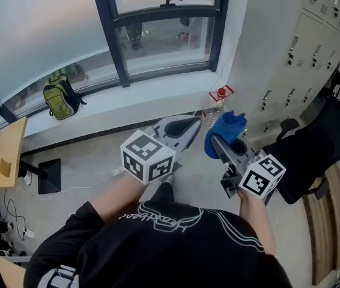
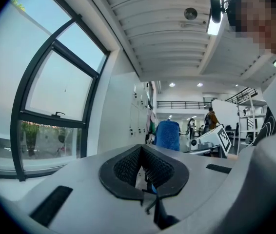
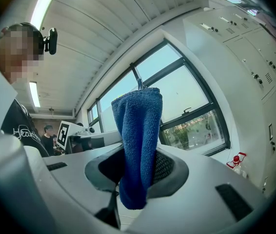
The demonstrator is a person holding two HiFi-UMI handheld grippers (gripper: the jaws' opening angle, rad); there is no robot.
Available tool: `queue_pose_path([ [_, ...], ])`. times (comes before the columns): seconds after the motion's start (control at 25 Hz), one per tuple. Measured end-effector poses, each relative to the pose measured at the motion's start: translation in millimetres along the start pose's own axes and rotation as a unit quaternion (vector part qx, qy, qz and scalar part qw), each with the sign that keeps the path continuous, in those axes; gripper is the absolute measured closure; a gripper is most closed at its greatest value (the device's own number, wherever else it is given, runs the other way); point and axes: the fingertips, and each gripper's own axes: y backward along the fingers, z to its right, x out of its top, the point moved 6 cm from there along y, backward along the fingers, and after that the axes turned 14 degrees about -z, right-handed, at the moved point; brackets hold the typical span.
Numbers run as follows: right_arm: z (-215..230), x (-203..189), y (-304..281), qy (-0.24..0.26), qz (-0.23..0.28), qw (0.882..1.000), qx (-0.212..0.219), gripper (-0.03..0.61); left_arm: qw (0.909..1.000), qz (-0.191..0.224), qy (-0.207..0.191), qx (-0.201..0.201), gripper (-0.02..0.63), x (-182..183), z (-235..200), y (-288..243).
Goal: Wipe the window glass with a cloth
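The window (image 1: 164,41) with dark frames runs along the far wall above a white sill; it also shows as glass panes (image 2: 55,96) in the left gripper view and as panes (image 3: 187,101) in the right gripper view. A blue cloth (image 1: 224,132) stands up from my right gripper (image 1: 217,141), which is shut on it. The cloth (image 3: 138,145) fills the middle of the right gripper (image 3: 140,155) view. My left gripper (image 1: 195,122) is held beside it, jaws together and holding nothing. From the left gripper (image 2: 140,148) view the cloth (image 2: 167,135) appears just beyond the tips. Both grippers are well short of the glass.
A green backpack (image 1: 59,98) leans against the wall under the window. A red-capped bottle (image 1: 218,98) stands in the corner by the white lockers (image 1: 302,47). A black chair (image 1: 320,149) is at my right, a wooden desk (image 1: 5,155) and floor cables at my left.
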Motion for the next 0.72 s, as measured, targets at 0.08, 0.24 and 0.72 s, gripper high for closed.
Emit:
queue_pose_path([
  [0.08,3,-2,-10,-0.003,-0.004,1.000,0.002,0.485,0.9999,0.001,0.010,0.006,0.611,-7,-12,3],
  [0.24,23,-2,-49,-0.009,-0.009,1.000,0.010,0.485,0.9993,0.003,0.030,0.021,0.611,-19,-57,-1],
  [0.72,152,30,-268,-0.046,-0.060,0.996,0.053,0.485,0.9916,-0.010,0.101,0.080,0.611,-39,-298,-46],
])
